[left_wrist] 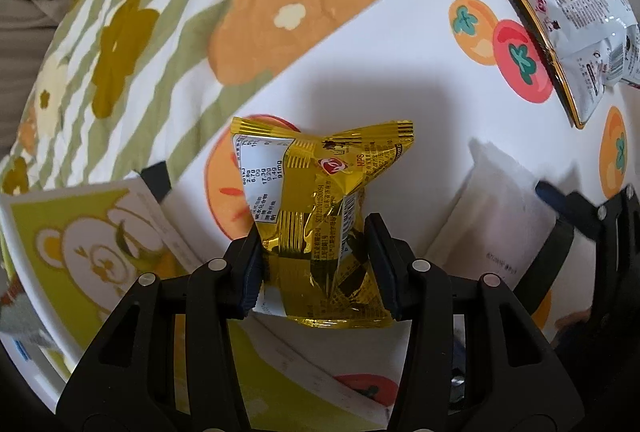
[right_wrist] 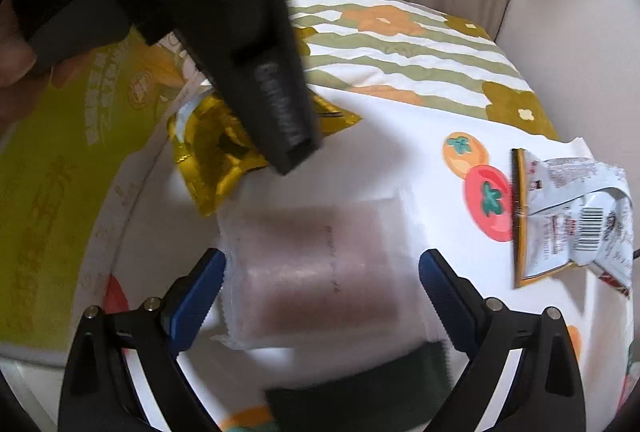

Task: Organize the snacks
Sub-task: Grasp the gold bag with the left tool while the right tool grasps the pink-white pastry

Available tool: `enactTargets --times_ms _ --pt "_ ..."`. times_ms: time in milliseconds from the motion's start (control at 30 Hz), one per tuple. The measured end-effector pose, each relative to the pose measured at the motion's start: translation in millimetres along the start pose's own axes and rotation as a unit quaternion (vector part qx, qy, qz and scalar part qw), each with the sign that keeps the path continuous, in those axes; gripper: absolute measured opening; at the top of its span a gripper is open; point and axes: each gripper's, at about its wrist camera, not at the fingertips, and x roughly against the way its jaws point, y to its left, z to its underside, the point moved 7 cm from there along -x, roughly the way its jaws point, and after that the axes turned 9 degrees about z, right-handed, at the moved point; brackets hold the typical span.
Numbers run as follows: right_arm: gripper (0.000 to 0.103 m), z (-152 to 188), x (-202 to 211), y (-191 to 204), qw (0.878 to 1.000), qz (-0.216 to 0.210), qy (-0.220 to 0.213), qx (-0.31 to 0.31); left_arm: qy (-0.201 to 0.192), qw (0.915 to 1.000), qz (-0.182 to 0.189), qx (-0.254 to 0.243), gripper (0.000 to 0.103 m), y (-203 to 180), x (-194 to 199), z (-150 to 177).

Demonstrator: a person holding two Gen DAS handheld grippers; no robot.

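One translucent white packet (right_wrist: 316,264) is bracketed, long axis crosswise, by the spread right gripper (right_wrist: 320,292) (the left gripper (left_wrist: 314,264) pinches the gold packet (left_wrist: 320,200)).

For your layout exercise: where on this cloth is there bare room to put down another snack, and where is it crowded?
Free: the white cloth between the gold packet and the silver packet, up to the striped flowered edge. Crowded: the near left, where the gold packet, the white packet and the yellow-green box lie close together, with both tools there.
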Motion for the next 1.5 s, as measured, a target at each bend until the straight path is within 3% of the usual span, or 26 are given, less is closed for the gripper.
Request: enactTargets --times_ms 167,467,833,1000,1167,1233,1333,1400,1500 --pt "0.096 9.6 -2.4 -29.4 1.0 -0.003 -0.004 0.018 0.0 0.9999 0.005 0.014 0.044 -13.9 -1.9 6.4" --pt "0.096 15.3 0.9 -76.0 1.0 -0.025 0.0 -0.01 -0.015 0.9957 0.041 0.081 0.044 -33.3 -5.1 18.2" --pt "0.096 9.7 -5.6 -57.6 0.992 -0.052 -0.009 0.111 -0.036 0.9905 0.053 0.121 0.044 -36.9 -5.5 29.6" --pt "0.096 8.4 -14.8 -59.3 0.992 -0.087 0.001 0.087 -0.046 0.9884 0.055 0.134 0.044 -37.2 -6.3 36.4" --pt "0.099 9.8 -15.6 -51.0 0.991 -0.092 -0.011 0.101 -0.059 0.9883 0.051 0.131 0.043 -38.7 -5.3 40.7" --pt "0.1 12.2 -22.4 -48.4 0.99 -0.105 0.005 0.097 -0.062 0.9878 0.051 0.133 0.043 -39.0 -4.6 42.5" --pt "0.094 12.7 -19.2 -47.2 0.989 -0.101 -0.011 0.103 -0.063 0.987 0.055 0.137 0.043 -39.0 -3.9 45.2" --pt "0.083 14.7 -15.1 -47.2 0.989 -0.106 -0.018 0.102 -0.064 0.9866 0.056 0.139 0.043 -39.1 -3.5 45.9" --pt "0.076 15.2 -11.8 -52.7 0.99 -0.108 -0.016 0.088 -0.067 0.9859 0.058 0.142 0.042 -39.8 -2.9 47.0"
